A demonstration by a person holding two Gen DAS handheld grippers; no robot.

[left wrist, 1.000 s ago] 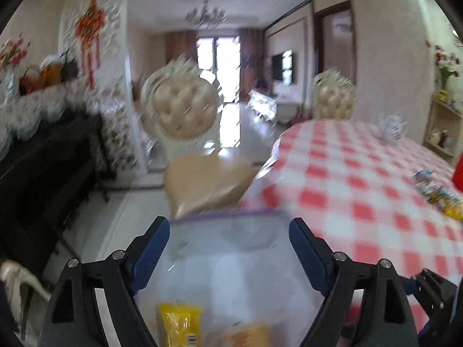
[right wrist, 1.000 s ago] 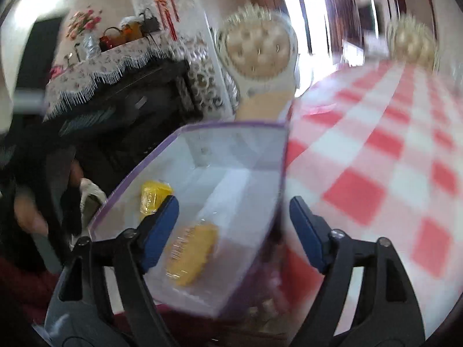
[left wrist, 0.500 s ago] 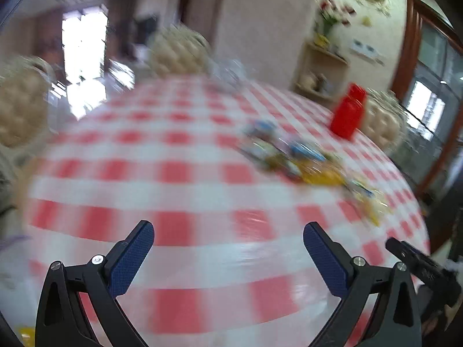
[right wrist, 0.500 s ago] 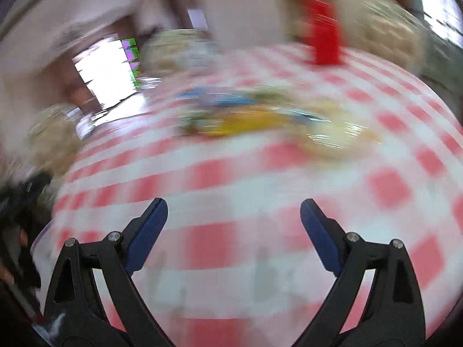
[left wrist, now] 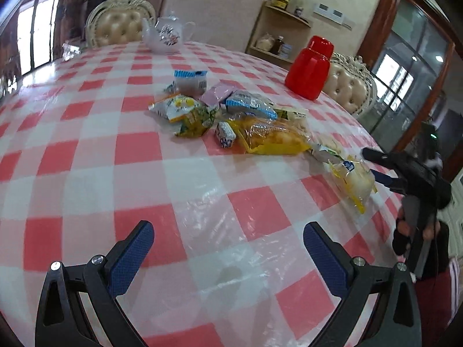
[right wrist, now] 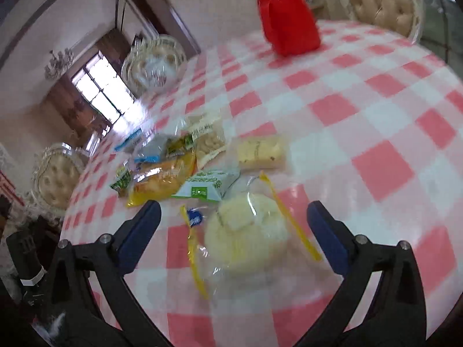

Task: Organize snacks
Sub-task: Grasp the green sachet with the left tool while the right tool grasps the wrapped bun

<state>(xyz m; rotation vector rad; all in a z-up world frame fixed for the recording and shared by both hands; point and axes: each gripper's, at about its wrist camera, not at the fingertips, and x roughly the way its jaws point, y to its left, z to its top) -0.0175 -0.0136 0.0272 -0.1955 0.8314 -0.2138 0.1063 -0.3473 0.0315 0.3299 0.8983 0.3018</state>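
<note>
Our right gripper [right wrist: 234, 221] is nearer: its opening, empty jaws frame the wrapped bun [right wrist: 246, 231] on the desk [right wrist: 376, 133]. Our left gripper [left wrist: 228, 245] gapes empty, well short of the snack pile [left wrist: 231, 118].

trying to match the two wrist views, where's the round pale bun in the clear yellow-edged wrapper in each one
Left wrist: the bun lies at the right, apart from the main snack pile, just in front of the right gripper.
Right wrist: low centre, between the right gripper's opening jaws, untouched.
Shared landmark: the red jug at the table's far side.
</note>
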